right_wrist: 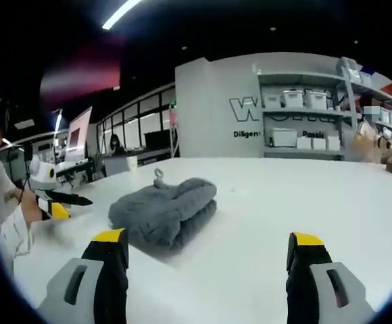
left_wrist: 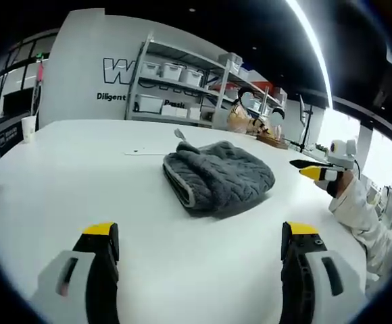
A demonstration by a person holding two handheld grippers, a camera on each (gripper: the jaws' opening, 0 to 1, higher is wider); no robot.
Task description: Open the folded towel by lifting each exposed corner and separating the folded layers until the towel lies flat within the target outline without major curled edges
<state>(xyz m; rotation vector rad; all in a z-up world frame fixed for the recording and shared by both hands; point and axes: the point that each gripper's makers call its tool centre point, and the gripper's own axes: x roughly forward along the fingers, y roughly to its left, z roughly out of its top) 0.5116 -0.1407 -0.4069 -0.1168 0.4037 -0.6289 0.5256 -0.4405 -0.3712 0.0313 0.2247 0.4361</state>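
Grey towel (left_wrist: 217, 177) sits folded mid-table (left_wrist: 74, 175) — untouched.
Your left gripper (left_wrist: 199, 243) and right gripper (right_wrist: 209, 253) both hang short of it with jaws spread wide, holding nothing — shelves (left_wrist: 176, 84) stand behind.

The folded grey plush towel (left_wrist: 217, 177) lies mid-way on the white table (left_wrist: 74, 175); metal shelving with bins (left_wrist: 176, 84) stands far behind.
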